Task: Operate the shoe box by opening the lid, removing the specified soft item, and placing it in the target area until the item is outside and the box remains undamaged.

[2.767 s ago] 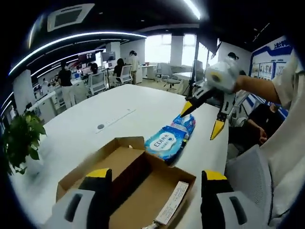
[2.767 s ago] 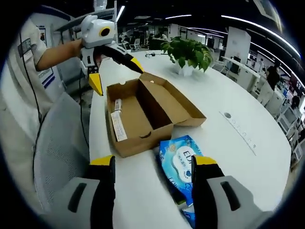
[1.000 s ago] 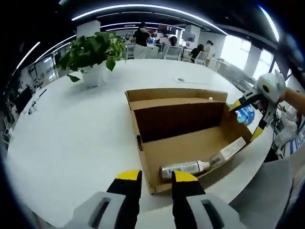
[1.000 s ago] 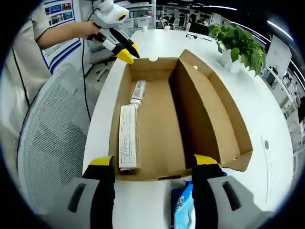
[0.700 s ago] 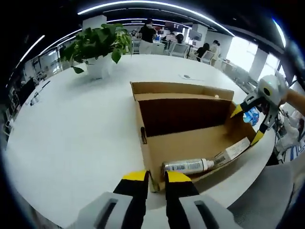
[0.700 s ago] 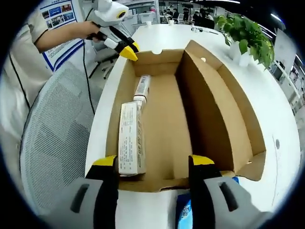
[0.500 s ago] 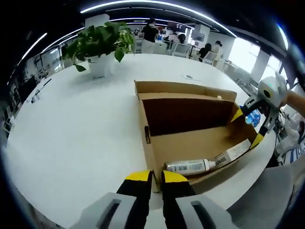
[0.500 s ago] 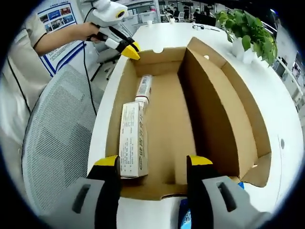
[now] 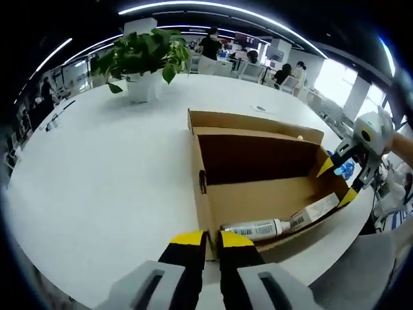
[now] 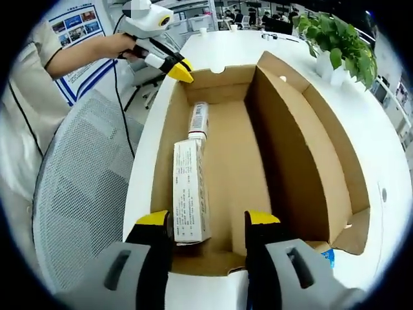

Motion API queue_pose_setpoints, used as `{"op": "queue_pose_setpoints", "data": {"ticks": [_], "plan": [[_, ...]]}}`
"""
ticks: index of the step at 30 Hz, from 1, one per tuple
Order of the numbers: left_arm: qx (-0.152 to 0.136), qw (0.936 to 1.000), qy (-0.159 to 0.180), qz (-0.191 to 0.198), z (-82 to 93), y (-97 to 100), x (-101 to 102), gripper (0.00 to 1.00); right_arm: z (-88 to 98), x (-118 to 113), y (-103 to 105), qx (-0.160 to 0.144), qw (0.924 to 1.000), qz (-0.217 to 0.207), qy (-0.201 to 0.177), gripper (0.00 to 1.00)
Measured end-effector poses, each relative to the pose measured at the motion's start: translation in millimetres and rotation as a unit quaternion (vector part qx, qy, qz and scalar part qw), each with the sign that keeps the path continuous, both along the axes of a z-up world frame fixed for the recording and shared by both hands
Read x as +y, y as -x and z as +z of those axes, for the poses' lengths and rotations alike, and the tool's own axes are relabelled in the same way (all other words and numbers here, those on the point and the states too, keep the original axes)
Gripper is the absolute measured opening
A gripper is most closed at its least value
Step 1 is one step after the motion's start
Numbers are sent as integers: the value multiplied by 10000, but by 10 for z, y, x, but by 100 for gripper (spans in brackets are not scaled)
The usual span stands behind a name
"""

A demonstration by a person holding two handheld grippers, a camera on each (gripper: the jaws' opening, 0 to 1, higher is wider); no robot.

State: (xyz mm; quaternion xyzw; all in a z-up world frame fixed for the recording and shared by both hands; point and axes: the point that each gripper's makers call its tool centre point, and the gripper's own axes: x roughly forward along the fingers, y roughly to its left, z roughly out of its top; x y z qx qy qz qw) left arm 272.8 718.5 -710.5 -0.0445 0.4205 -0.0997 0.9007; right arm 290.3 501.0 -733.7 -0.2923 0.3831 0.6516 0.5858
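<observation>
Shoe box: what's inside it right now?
Inside the shoe box: a white tube and a long white carton, end to end along one wall. Whatever lies under them is covered.

Both grippers, left gripper (image 9: 204, 240) and right gripper (image 10: 208, 223), have grey bodies and yellow-tipped black jaws (short pale sleeve (image 10: 40, 48) above).

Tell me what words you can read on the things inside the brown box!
None can be read.
Long white carton in the open brown cardboard box: small print, too blurred to read.
Silver tube beside it: label print, too small to read.
Blue and white wall poster: text too blurred to read.
</observation>
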Motion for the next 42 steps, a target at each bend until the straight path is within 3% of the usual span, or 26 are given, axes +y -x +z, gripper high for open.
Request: {"op": "queue_pose_setpoints", "data": {"ticks": [9, 18, 42], "plan": [[9, 10000, 23, 71, -6, 5, 1, 6, -105, -3, 111, -45, 9995, 133, 270, 19], [-28, 9999, 36, 138, -4, 7, -5, 6, -102, 0, 98, -36, 9992, -162, 370, 16], [-16, 10000, -40, 89, -7, 1, -9, 6, 304, 104, 95, -353, 9992, -206, -49, 15]]}}
